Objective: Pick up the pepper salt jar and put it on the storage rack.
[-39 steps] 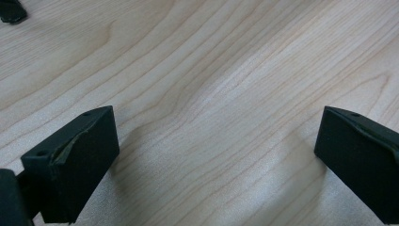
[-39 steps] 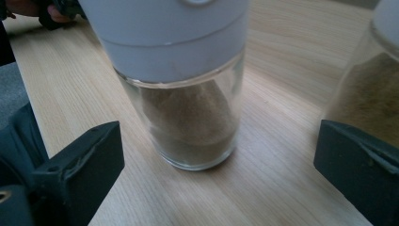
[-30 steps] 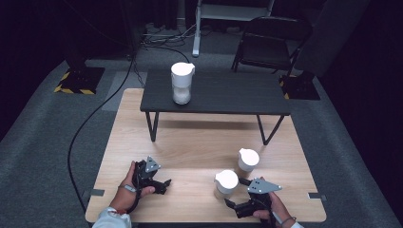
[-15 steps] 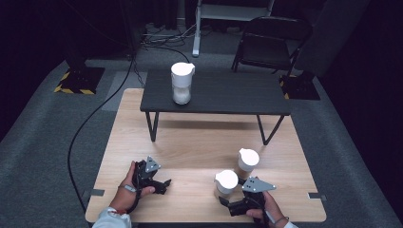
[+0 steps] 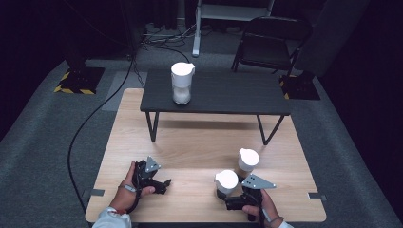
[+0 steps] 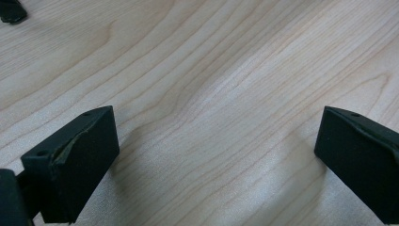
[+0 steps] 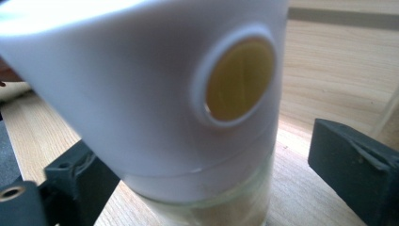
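Right gripper view: unlabelled white-lidded jar (image 7: 188, 103) between right hand-held gripper (image 7: 226, 179) jaws just closing, right jaw clear.

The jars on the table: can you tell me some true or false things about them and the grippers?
1. Three white-lidded jars are in the high view. True: one on the black table, two on the wooden table.
2. The right gripper has a jar between its jaws. True: the jaws have just been closing, though a gap still shows beside the right one in the right gripper view.
3. The left gripper holds a jar. False: its jaws stand open over bare wood.
4. The black table stands on the floor beside the wooden one. False: its legs rest on the wooden table.
5. The other jar lies on its side. False: it stands upright.
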Demonstrator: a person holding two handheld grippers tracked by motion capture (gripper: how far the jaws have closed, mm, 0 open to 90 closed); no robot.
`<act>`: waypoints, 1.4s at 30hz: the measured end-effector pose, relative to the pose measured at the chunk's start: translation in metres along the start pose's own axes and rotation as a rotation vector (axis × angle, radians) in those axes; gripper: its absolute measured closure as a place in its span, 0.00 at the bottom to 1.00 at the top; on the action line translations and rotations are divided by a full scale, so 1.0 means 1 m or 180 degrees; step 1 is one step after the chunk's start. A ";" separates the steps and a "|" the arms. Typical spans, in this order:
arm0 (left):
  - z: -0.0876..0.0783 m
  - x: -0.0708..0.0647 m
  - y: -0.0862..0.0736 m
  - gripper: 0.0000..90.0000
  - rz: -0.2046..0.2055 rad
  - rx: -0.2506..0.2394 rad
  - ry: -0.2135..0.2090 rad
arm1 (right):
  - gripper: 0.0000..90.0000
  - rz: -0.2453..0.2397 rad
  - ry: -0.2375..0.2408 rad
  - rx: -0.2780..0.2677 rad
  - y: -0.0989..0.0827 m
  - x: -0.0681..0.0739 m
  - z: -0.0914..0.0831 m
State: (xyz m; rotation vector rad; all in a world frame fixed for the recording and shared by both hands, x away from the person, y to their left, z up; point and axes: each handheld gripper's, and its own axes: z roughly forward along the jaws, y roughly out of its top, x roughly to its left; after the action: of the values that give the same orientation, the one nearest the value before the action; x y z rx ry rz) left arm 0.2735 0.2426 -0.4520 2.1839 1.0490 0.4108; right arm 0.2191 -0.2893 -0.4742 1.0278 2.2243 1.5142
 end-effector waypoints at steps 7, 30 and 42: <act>0.000 0.000 0.000 0.00 -0.0001 0.0001 0.0000 | 0.14 -0.0002 0.0026 -0.0051 -0.002 0.001 0.000; 0.000 0.000 0.000 0.00 0.0005 -0.0003 0.0000 | 0.33 -0.0288 -0.0104 -0.0118 0.002 0.010 -0.006; 0.000 0.000 0.000 0.00 -0.0001 0.0001 0.0000 | 0.33 -0.0355 -0.0216 -0.0168 0.007 0.015 -0.015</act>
State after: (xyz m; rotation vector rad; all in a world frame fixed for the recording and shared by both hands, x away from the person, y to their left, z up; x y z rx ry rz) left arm 0.2735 0.2426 -0.4519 2.1839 1.0495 0.4103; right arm 0.2030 -0.2879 -0.4589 0.9097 2.1461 1.4605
